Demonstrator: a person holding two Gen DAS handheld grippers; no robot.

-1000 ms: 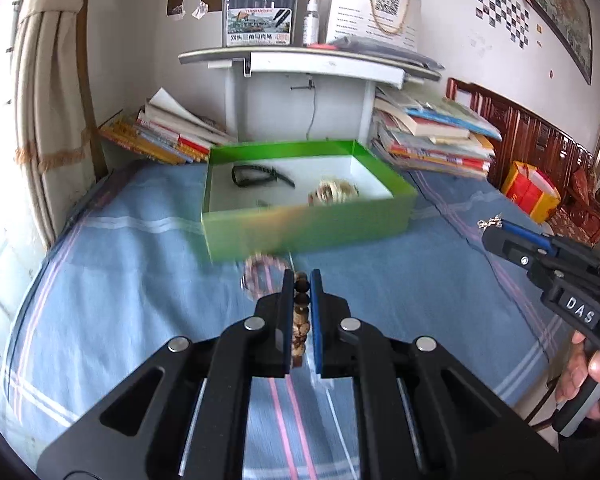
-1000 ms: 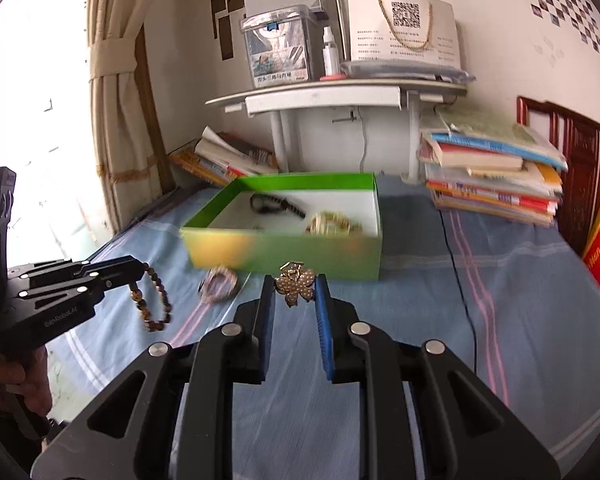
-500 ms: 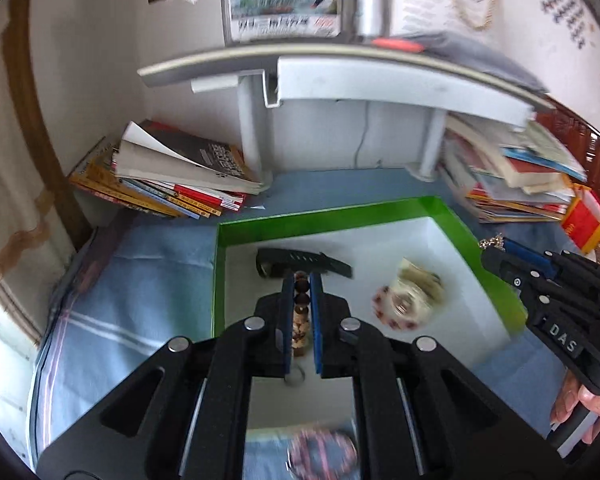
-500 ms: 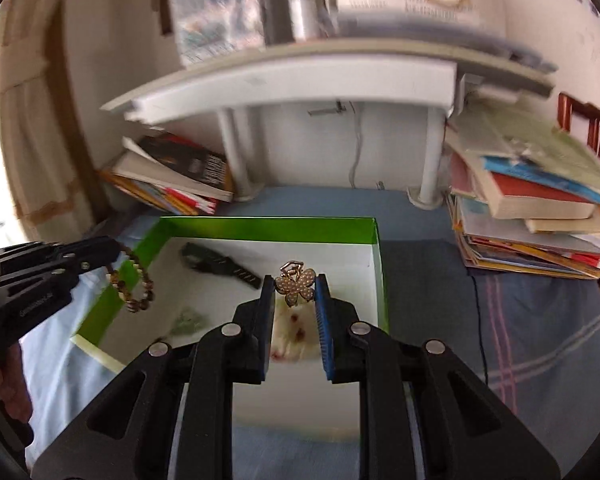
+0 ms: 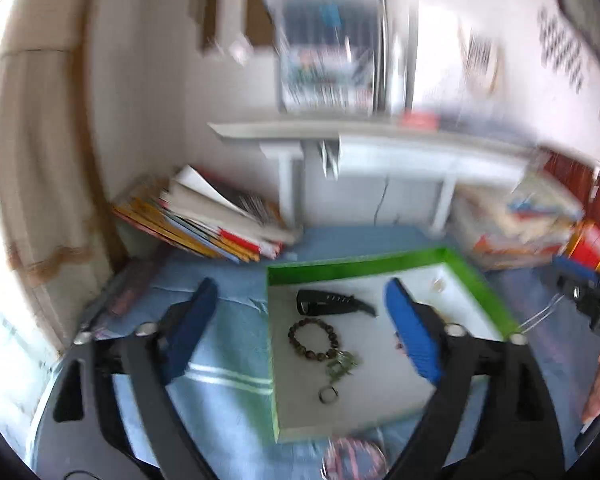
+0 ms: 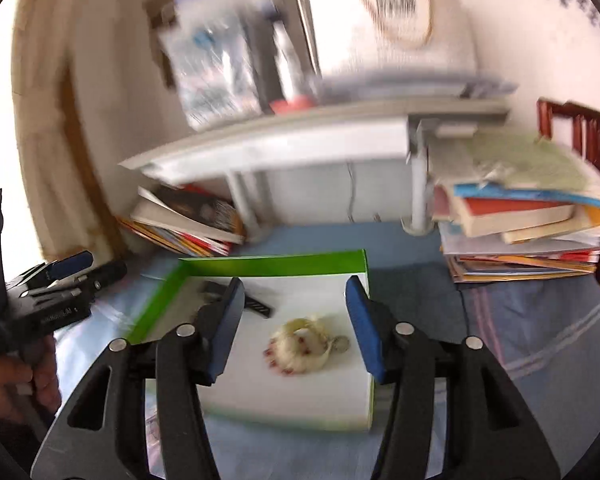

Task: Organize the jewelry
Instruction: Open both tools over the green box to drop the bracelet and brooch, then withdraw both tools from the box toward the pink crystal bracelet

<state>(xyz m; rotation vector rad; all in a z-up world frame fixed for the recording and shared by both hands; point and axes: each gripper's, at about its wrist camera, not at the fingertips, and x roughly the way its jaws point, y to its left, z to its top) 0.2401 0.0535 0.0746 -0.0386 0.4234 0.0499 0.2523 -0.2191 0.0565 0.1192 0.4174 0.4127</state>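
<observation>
both claws angle downward over the green box [image 5: 364, 266], left claw [image 5: 300, 328] and right claw [image 6: 294, 320] just opened and empty, with the bead bracelet [image 5: 314, 340] lying inside the box.

Nothing here reads clearly. The white paper bag [image 6: 388, 20] on the shelf [image 6: 300, 140] carries a square code pattern, smeared by blur. The clear box [image 5: 326, 60] beside it bears a printed label, illegible. A pale marking runs along the side of the left gripper [image 6: 70, 276], its letters too small and blurred to make out.
</observation>
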